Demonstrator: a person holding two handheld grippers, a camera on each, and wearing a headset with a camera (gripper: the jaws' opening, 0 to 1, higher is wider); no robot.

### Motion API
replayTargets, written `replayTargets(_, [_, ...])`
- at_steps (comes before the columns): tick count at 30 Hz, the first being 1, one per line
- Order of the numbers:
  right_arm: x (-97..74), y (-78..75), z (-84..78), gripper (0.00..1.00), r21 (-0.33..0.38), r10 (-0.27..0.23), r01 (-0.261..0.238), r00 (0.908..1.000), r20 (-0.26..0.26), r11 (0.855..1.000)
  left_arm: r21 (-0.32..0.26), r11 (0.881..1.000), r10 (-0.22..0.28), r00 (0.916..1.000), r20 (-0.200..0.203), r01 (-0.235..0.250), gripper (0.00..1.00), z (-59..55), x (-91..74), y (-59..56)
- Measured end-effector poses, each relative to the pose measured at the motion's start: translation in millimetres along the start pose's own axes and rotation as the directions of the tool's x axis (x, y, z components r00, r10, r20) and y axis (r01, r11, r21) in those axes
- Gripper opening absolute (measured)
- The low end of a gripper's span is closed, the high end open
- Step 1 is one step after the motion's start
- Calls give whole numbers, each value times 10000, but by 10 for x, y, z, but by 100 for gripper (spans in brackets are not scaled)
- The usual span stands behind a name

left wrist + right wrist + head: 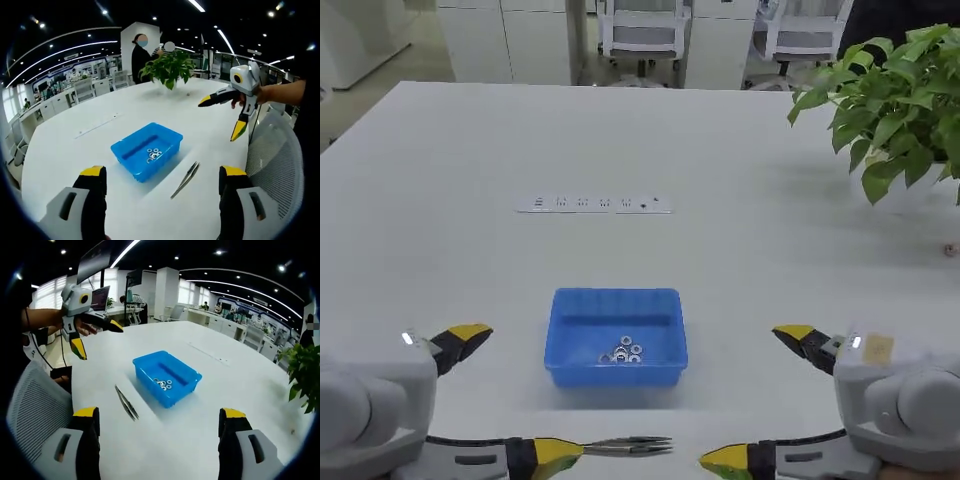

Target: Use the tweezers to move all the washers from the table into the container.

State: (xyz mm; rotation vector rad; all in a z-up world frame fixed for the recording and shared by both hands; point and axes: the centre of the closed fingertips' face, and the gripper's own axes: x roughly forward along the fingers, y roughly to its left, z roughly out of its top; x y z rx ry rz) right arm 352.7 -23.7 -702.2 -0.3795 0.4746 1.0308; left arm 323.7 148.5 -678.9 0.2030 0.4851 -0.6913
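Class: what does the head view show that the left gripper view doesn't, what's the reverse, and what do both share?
Head view, not left gripper view: white cabinets beyond the table. Left gripper view, not head view: a standing person, ceiling lights, a mesh chair back. Both: blue container holding washers, tweezers lying beside it, leafy plant, open right hand-held gripper.

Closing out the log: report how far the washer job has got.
Done: the washers sit in the container; I see none loose on the table. In hand: nothing; the left gripper and right gripper stand open, tweezers lying on the table near the container. Left: apparently nothing.
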Motion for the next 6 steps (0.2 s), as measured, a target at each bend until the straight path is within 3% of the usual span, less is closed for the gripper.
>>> replayTargets(6, [-40, 38, -23, 100, 89, -8, 8, 10000, -41, 10000, 33, 9999, -137, 9999, 39, 137, 99, 12, -9, -56])
